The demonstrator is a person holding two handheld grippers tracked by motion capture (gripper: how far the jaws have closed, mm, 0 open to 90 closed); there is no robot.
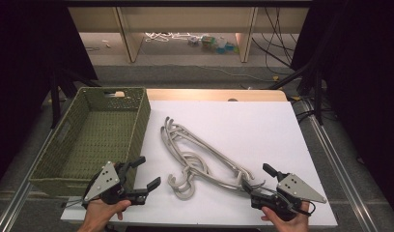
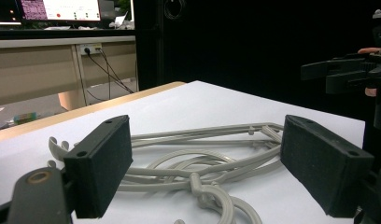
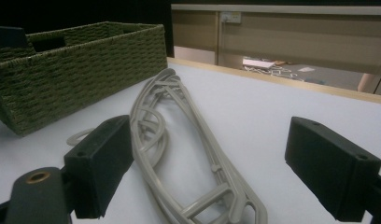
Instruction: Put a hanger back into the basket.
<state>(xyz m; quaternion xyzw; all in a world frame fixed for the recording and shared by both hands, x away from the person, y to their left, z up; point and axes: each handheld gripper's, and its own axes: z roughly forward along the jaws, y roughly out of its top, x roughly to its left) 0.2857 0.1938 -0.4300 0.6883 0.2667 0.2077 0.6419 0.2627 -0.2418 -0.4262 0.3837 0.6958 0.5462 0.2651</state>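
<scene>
A tangle of grey plastic hangers lies in the middle of the white table top. An olive woven basket stands at the left with nothing inside. My left gripper sits near the front edge beside the basket's corner, open, jaws pointing right toward the hanger hooks. My right gripper is at the front right, open, jaws close to the hangers' near ends. Both sets of jaws hold nothing. The right gripper also appears far off in the left gripper view.
Beyond the table's wooden far edge are shelving, cables and small items on the floor. Metal rails run along both table sides. Bare white surface lies to the right of the hangers.
</scene>
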